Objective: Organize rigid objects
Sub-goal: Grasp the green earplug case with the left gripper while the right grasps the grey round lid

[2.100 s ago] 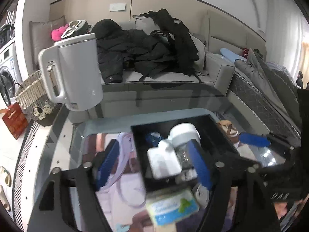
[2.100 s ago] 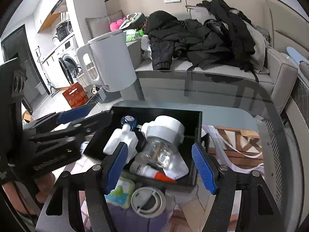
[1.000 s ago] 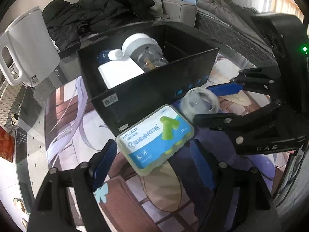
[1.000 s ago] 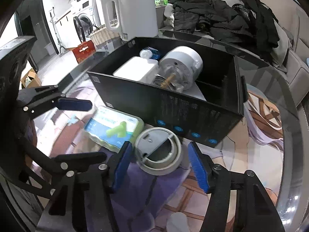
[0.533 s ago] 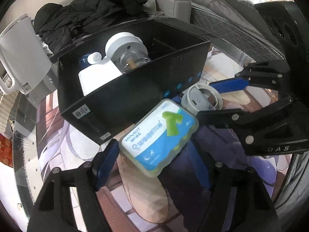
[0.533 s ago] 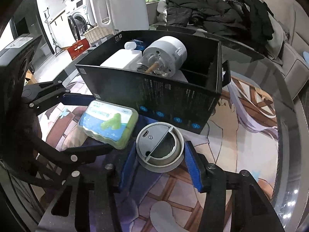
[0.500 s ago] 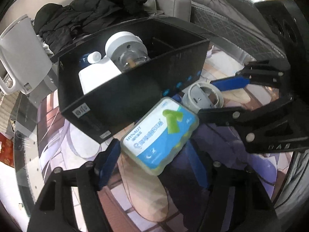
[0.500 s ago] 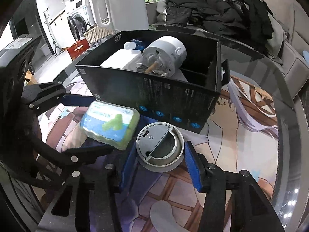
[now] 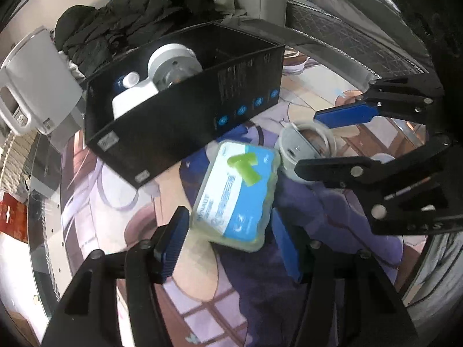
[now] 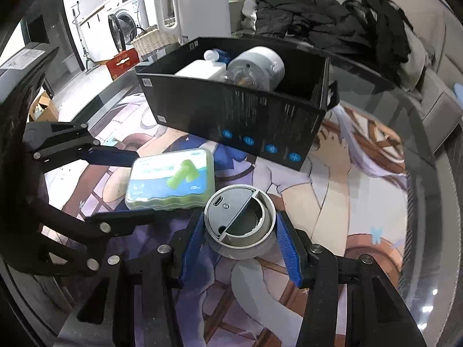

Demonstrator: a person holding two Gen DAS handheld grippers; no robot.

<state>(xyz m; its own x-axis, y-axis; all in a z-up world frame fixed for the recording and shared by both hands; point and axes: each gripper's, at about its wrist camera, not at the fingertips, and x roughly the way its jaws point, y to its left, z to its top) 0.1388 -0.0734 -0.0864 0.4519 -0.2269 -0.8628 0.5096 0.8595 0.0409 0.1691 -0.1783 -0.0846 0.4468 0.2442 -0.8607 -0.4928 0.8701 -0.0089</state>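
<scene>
Right gripper [image 10: 240, 243]: blue pads clamped on both sides of grey round lid [image 10: 239, 225], resting on printed mat [image 10: 347, 202]. Just left of it, earplug box [image 10: 170, 180], edge near or touching lid, cannot tell which. Left gripper [image 9: 231, 243]: jaws apart, flanking near end of earplug box [image 9: 235, 199], box tilted and blurred; pad contact cannot tell. Ahead of both: black bin [image 10: 246, 124] on mat, holding white bottle [image 10: 199, 70] beside white-capped jar [image 10: 256, 68]. Beyond bin, white kettle [image 10: 199, 4].
</scene>
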